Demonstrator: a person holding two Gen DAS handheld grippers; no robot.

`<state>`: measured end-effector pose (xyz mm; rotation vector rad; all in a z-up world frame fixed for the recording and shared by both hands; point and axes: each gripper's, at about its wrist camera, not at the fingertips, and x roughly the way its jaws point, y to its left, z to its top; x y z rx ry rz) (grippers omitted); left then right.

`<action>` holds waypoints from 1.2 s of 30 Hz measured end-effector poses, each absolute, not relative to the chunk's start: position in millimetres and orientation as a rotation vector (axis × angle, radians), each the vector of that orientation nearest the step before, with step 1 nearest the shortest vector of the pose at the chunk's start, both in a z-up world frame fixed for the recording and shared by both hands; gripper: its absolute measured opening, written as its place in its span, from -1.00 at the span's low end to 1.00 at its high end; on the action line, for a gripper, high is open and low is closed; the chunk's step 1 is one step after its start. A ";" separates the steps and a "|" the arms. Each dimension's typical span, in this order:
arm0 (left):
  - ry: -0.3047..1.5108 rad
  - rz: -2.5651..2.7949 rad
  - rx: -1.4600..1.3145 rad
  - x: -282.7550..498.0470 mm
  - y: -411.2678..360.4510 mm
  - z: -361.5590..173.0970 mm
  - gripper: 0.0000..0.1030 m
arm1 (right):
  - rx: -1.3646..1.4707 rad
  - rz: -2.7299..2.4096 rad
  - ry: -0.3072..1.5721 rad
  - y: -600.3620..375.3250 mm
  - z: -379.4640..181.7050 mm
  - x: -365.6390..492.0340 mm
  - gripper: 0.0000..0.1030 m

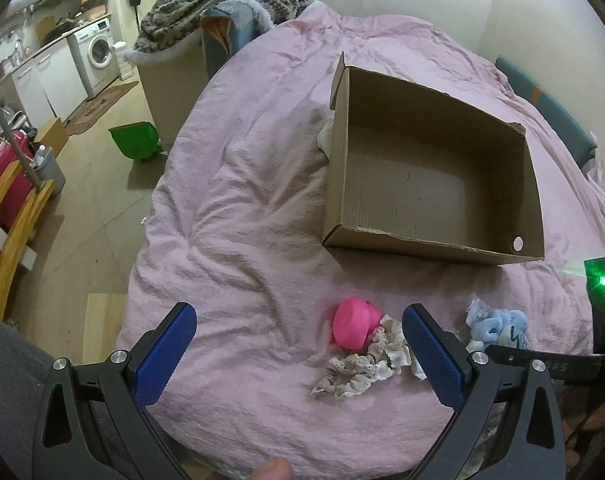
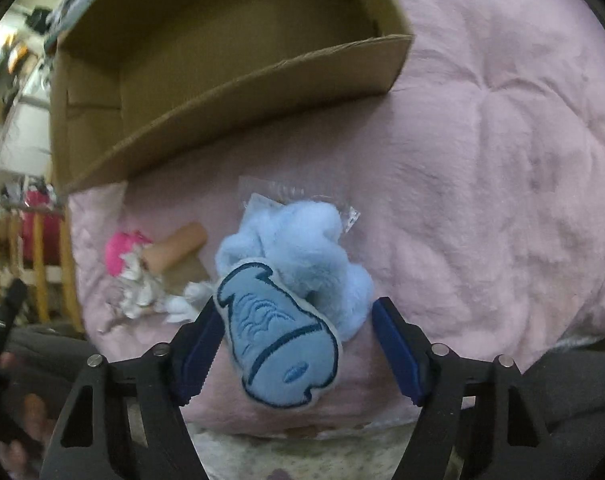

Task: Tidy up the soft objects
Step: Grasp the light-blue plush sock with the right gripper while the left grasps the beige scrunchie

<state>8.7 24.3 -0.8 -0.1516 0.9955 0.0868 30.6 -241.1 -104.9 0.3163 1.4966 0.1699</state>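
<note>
1. Empty cardboard box (image 1: 430, 184) on pink bed (image 1: 238, 208); soft items heaped just in front of box.
2. Right gripper (image 2: 294, 344) spread wide around blue plush toy (image 2: 298, 264), not yet clamping.
3. Left gripper (image 1: 298, 344) open, empty, near pink ball (image 1: 354, 326) and lace scrap (image 1: 362, 364).
4. Likely step: first pickup. Next: squeeze plush, lift over box's near wall.

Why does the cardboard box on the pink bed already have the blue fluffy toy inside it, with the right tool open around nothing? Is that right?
Not quite. The cardboard box is empty in the left wrist view. The blue fluffy toy lies on the pink bed in front of the box, and in the right wrist view the open right tool sits around it, not yet closed.
</note>
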 end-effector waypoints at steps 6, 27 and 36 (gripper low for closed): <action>1.017 0.109 -0.133 11.8 27.3 -5.5 0.99 | 0.310 0.199 1.476 -237.1 -106.6 31.0 -0.27; 1.436 -0.048 -0.245 26.8 14.5 -64.6 0.42 | 0.476 0.307 1.164 -266.3 -34.6 33.5 -0.29; 1.459 -0.087 -0.197 8.5 4.3 -82.7 -0.85 | 0.473 0.309 1.170 -271.1 -37.9 26.2 -0.29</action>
